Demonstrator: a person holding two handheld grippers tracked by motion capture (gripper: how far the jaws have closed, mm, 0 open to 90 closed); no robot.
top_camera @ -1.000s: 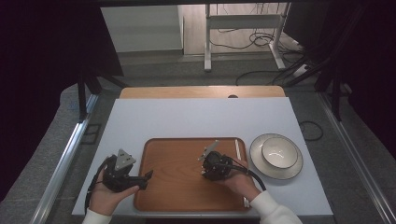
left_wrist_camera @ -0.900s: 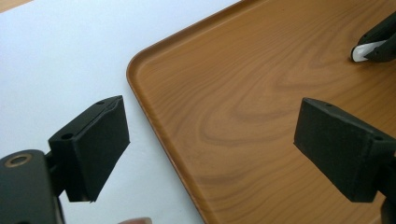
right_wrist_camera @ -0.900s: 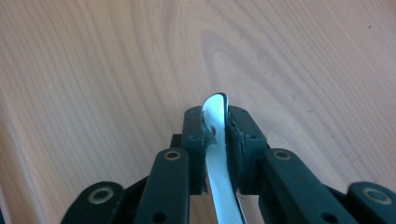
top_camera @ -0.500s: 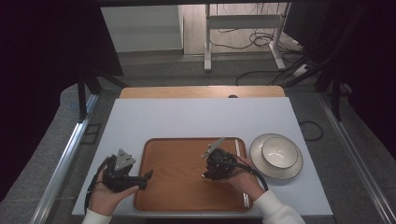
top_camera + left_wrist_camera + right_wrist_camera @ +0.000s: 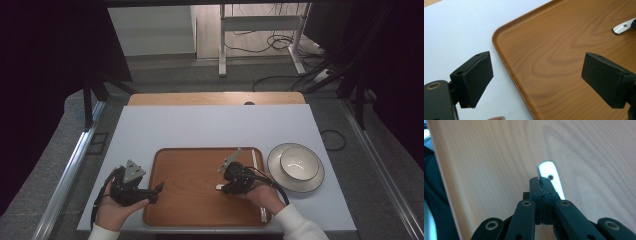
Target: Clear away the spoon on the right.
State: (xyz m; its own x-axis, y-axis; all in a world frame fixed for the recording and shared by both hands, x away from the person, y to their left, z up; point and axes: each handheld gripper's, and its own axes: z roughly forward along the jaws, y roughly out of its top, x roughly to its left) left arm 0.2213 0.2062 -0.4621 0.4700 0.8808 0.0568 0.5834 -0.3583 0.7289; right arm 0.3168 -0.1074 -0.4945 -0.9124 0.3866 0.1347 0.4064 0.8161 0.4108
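Observation:
A brown wooden tray (image 5: pixel 190 200) lies at the near middle of the white table. My right gripper (image 5: pixel 226 188) is low over the tray's right half, shut on a flat metal utensil handle (image 5: pixel 548 172). The handle's rounded end, with a small hole, sticks out past the fingertips of the right gripper (image 5: pixel 540 180); the rest of the utensil is hidden. My left gripper (image 5: pixel 159 189) sits at the tray's left rim. In its own view the left gripper (image 5: pixel 536 75) is open and holds nothing, straddling the tray rim (image 5: pixel 496 37), and the handle end (image 5: pixel 622 26) shows farther off.
A pale bowl (image 5: pixel 298 162) stands on a plate (image 5: pixel 312 182) just right of the tray. A thin silvery utensil (image 5: pixel 260 200) lies along the tray's right rim. The table's (image 5: pixel 215 125) far half is bare white, with its near edge close below both hands.
The right gripper has shifted slightly over the tray, staying shut on the handle. The left gripper has stayed where it was.

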